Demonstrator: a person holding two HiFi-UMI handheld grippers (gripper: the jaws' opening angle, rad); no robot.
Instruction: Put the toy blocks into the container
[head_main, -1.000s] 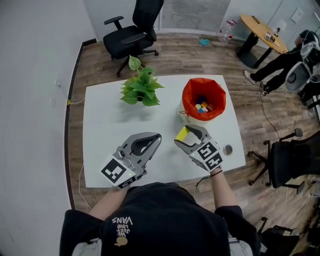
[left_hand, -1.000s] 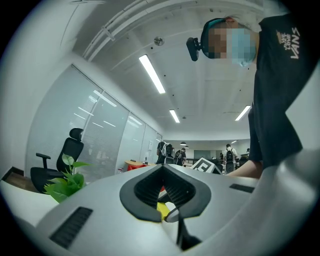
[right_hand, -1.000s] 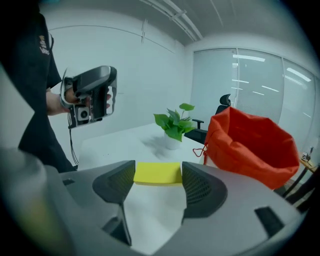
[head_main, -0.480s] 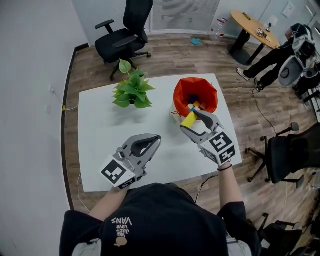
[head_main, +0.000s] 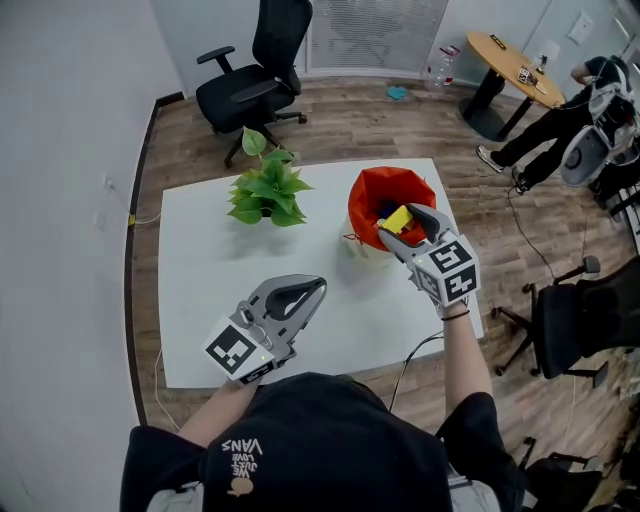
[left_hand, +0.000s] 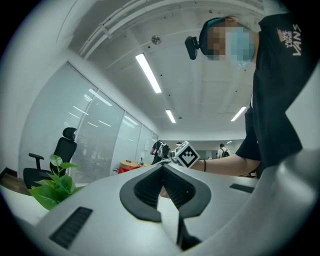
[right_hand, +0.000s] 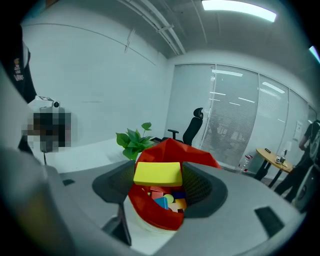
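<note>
Head view, centre right:
- Right tongs (head_main: 402, 221): clamped on a yellow block (head_main: 397, 219), one jaw on each side of it.
- Yellow block: flat-topped, held level and clear of the surface, at the near edge of the container's mouth. In the right gripper view it shows in front of the opening.
- Container (head_main: 375, 192): red liner with a crumpled rim, over a pale base. Stands on the white surface (head_main: 200, 260), right of centre.
- Blocks in the container (right_hand: 167, 200): red, blue, yellow and orange pieces, heaped loosely at the bottom.

Head view, lower centre left:
- Left tongs (head_main: 319, 285): jaws together, nothing between them. Held low over the near part of the surface, well apart from the container.

Head view, upper centre:
- Potted plant (head_main: 265, 192): green and leafy, on the surface to the left of the container and apart from it.
- Office chair (head_main: 255, 70): black, on the wood floor beyond the surface.
</note>
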